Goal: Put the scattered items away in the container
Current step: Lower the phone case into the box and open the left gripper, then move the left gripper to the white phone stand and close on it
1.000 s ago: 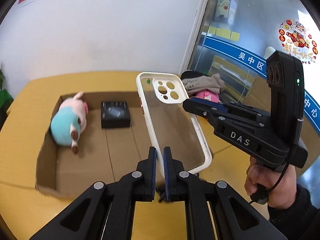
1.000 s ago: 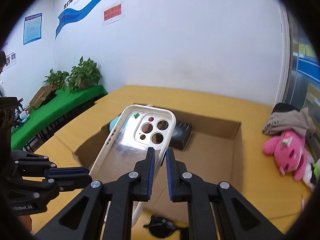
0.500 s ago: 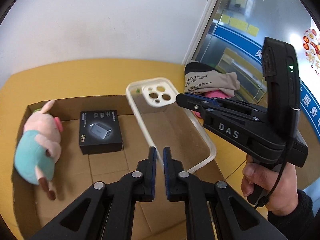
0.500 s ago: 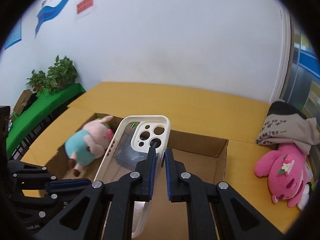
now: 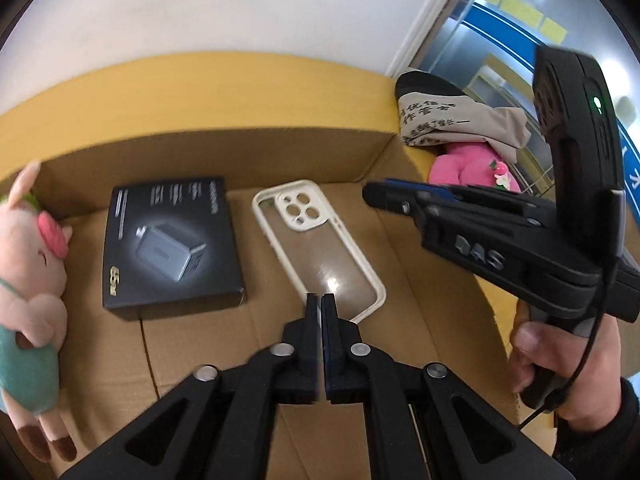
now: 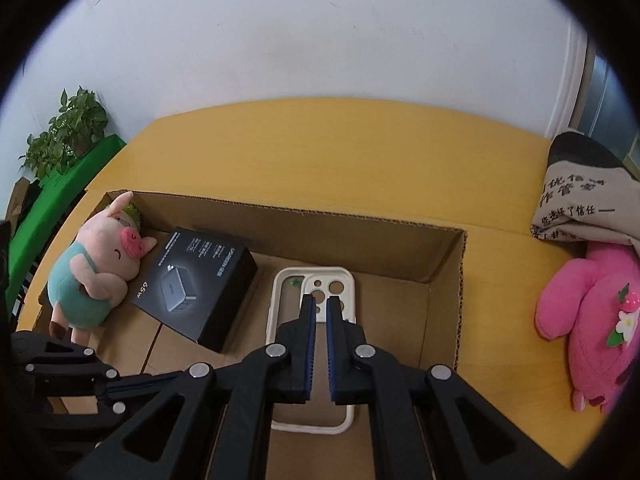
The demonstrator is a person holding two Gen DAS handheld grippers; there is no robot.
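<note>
Your left gripper point(image 5: 321, 300), fingers nearly together, empty, sits at the phone case's point(image 5: 320, 240) six o'clock; your right gripper point(image 6: 319, 305), slightly apart, hovers above, case apparently placed flat in the cardboard box point(image 6: 440, 252).

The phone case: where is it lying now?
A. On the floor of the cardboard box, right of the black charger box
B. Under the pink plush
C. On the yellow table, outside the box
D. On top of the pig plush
A: the phone case lies flat on the floor of the cardboard box, right of the black charger box.
</note>
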